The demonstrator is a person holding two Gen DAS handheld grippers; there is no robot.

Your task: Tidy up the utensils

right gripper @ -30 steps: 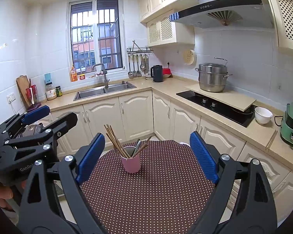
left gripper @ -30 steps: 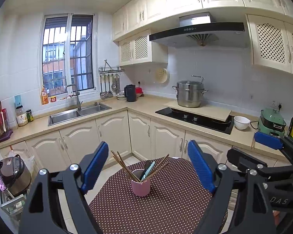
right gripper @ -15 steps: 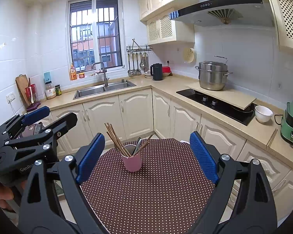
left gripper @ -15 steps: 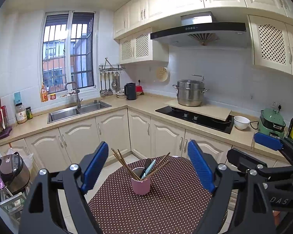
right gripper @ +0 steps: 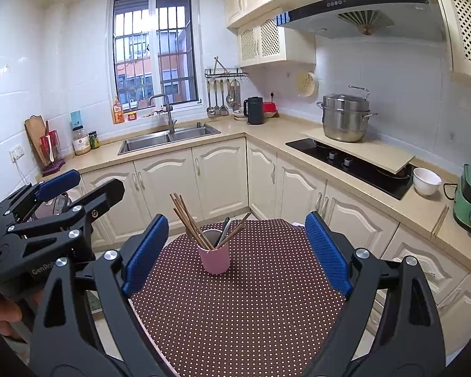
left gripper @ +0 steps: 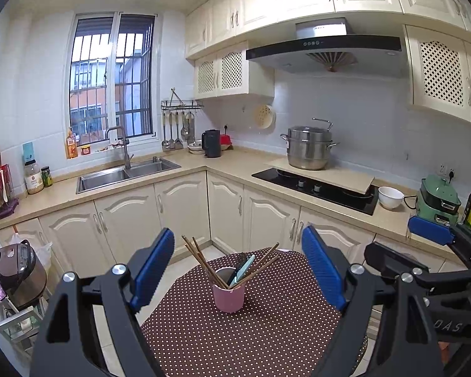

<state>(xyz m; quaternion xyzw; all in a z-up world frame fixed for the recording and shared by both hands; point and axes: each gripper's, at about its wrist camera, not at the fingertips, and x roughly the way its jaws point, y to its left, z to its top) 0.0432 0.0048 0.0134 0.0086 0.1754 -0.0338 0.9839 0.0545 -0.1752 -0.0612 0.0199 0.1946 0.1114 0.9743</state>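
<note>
Little has moved since the earlier frames: both views have drifted only slightly, and the pink cup (left gripper: 228, 298) sits where it was on the dotted tablecloth (left gripper: 267, 339). Chopsticks (left gripper: 201, 264) fan out of it to the left and right, long axes tilted away from upright, with a pale blue-handled utensil (left gripper: 241, 270) between them. The cup stands ahead of both grippers, centred between the fingers and well apart from them. Neither arm looks clearly nearer. Both the left gripper (left gripper: 237, 275) and the right gripper (right gripper: 236, 253) are spread wide and hold nothing. Inside the cup the utensil ends are hidden; the dark piece seen from the right wrist is possibly a spoon.
</note>
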